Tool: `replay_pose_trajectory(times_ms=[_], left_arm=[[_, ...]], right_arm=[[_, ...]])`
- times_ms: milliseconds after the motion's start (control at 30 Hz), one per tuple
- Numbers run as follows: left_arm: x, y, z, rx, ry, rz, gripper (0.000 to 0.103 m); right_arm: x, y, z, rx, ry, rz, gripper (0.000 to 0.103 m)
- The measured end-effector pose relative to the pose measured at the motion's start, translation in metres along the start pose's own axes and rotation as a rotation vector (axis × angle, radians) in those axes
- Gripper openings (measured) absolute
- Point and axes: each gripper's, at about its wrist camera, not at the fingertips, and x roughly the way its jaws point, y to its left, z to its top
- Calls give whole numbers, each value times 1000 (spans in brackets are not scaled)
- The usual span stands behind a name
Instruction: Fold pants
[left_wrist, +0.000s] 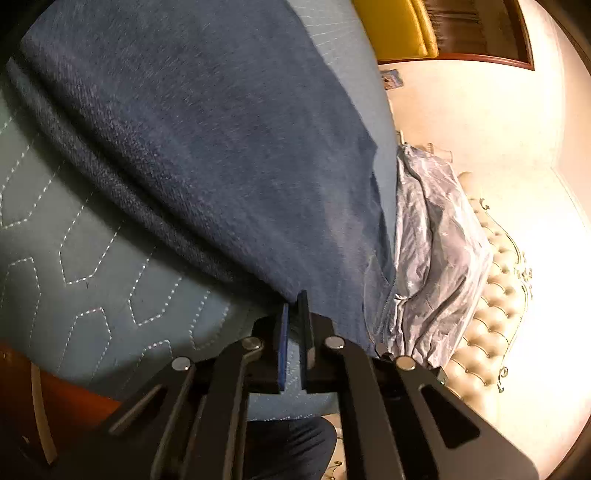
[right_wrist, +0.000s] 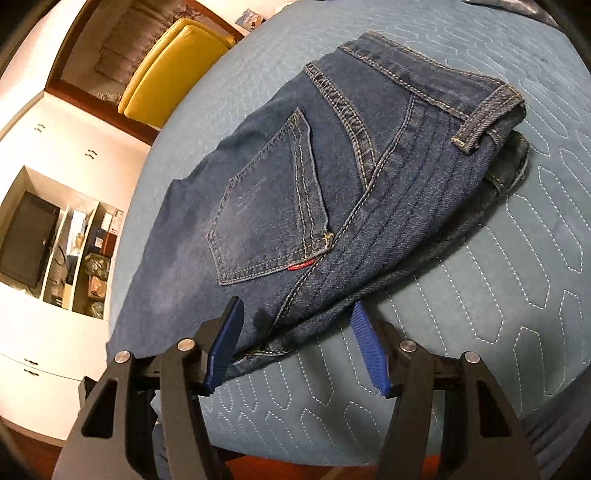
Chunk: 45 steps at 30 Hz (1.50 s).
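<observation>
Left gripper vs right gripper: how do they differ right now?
The left gripper has its jaws nearly together, pinching a denim edge of the jeans; the right gripper stands wide open. The left tips are at a plain leg edge; the right straddles the crotch seam corner near the back pocket, pads not pressing. Both are black with blue pads, over the quilted cover.

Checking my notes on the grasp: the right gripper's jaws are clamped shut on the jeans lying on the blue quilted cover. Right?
Not quite. The right gripper has its jaws open, straddling the edge of the jeans on the blue quilted cover, as the right wrist view shows.
</observation>
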Motion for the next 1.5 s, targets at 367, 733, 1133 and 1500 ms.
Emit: replay_pose_trajectory(times_ms=[367,733,1133,1500], left_arm=[[-13,-4,-6,-56,23,-62,20],[2,17,-7,-166,56,-44,25],[7,14,-1,-142,34,-63,0],[-7,6,-3,-160,34,-98,32]], right_arm=[[-18,-5,3,-32,-45,-52,6],[-33,3,0,-57,-67,-49,5],[-41,-16,-5,67,-7,5,17],[5,13,-20,79,124,78,47]])
